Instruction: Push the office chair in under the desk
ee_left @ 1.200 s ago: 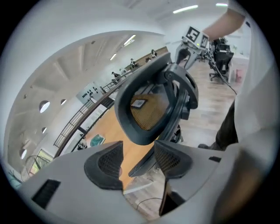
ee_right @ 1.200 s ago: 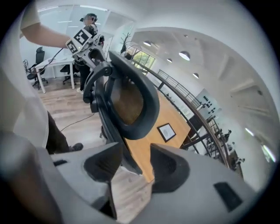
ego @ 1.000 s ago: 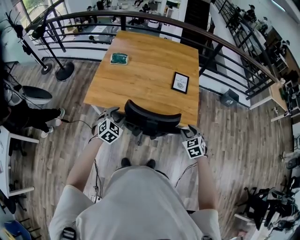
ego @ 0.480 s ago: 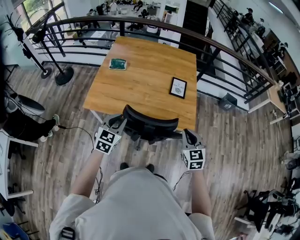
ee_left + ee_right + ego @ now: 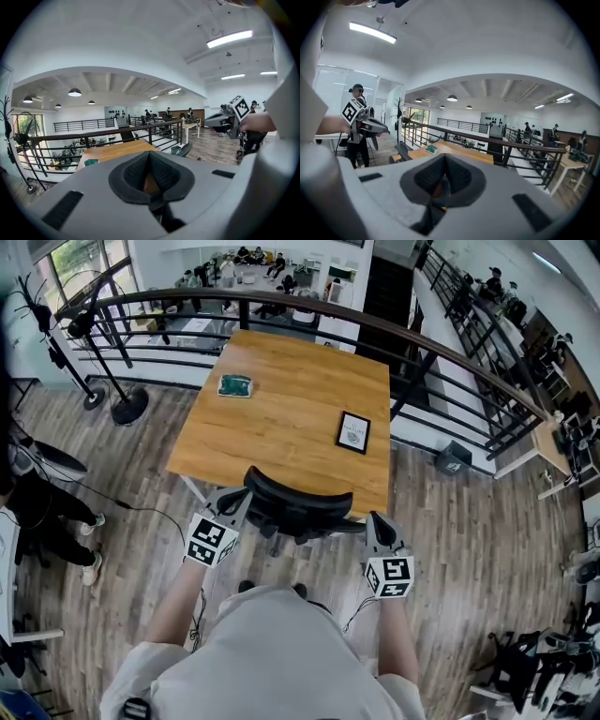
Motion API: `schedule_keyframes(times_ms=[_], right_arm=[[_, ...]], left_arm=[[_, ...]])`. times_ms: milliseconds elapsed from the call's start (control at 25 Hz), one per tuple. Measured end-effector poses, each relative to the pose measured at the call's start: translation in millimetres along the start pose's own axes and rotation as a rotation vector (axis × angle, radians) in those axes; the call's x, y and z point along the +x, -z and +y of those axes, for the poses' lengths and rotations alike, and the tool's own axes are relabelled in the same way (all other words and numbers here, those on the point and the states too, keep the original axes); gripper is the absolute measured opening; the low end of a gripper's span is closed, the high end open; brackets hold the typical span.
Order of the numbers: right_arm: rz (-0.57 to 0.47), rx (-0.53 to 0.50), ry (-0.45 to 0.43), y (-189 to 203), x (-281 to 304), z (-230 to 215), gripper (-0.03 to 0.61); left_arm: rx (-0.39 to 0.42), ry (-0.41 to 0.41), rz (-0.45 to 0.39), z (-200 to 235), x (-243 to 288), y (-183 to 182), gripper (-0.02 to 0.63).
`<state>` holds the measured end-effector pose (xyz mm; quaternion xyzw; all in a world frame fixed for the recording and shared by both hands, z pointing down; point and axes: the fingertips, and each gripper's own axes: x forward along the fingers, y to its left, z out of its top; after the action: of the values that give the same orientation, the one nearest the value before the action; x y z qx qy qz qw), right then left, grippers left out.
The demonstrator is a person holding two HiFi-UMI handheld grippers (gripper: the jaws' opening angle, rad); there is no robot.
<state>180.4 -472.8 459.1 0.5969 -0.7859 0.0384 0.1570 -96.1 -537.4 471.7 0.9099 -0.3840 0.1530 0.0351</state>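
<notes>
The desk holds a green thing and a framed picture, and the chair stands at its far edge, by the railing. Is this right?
No. The head view shows the chair at the desk's near edge, by the person. The green thing and framed picture do lie on the desk.

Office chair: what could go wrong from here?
1. The black curved-back office chair already has its backrest at the wooden desk's near edge. A harder push could bump the desk and shift the black-framed picture.
2. A thin black cable trails across the floor at left. The chair's wheels or the person's feet might catch it.
</notes>
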Motion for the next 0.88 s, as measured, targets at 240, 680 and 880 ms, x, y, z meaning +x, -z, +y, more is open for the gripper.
schedule_keyframes(times_ms=[240,680,880], right_arm=[[-0.027,-0.017,0.001,-5.9,-1.5,1.0,0.002],[-0.055,-0.017,-0.002,-16.7,-5.9,-2.0,0.002],[-0.062,-0.021,-0.001,-22.6,-7.0,-1.9,0.002]], left_arm=[[-0.014,-0.002,-0.027,-0.5,1.1,-7.4,-0.006],[-0.033,0.003,-0.03,-1.4,1.5,-7.7,-0.006],[-0.034,0.006,-0.04,-0.2,2.0,-13.7,-0.006]])
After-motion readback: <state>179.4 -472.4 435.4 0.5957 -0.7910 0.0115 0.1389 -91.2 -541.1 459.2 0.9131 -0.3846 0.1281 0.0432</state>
